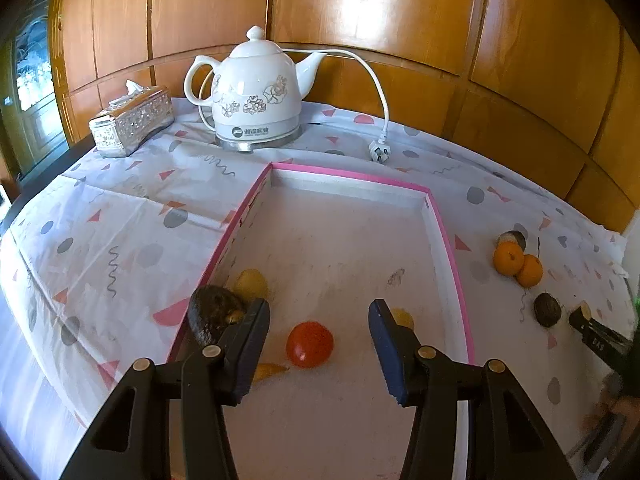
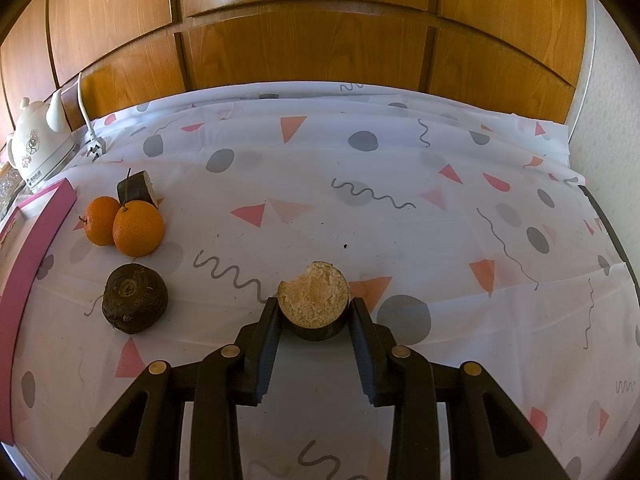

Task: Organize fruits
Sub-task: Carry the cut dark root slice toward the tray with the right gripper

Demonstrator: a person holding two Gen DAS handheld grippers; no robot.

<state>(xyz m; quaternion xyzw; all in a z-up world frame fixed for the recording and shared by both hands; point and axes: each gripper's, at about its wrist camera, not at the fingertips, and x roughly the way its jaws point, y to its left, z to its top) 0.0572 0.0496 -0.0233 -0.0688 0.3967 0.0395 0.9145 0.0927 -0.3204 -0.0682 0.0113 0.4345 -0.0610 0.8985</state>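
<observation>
My left gripper (image 1: 318, 312) is open and empty above the pink-rimmed box (image 1: 448, 240). In the box lie a red tomato (image 1: 309, 344), a dark fruit (image 1: 214, 316) at the left wall, a yellow fruit (image 1: 251, 285) and two more yellow pieces partly hidden by the fingers. My right gripper (image 2: 315, 314) is shut on a cut dark fruit piece (image 2: 314, 300) with a pale cut face, above the cloth. To its left lie a whole dark fruit (image 2: 135, 298), two oranges (image 2: 138, 228) and another cut dark piece (image 2: 136, 188). These also show in the left wrist view (image 1: 518, 264).
A white kettle (image 1: 256, 92) with its cord and plug (image 1: 378, 152) stands at the back of the table. A silver tissue box (image 1: 130, 122) stands left of it. A wooden panel wall (image 2: 320, 32) runs behind. The patterned cloth (image 2: 400, 220) covers the table.
</observation>
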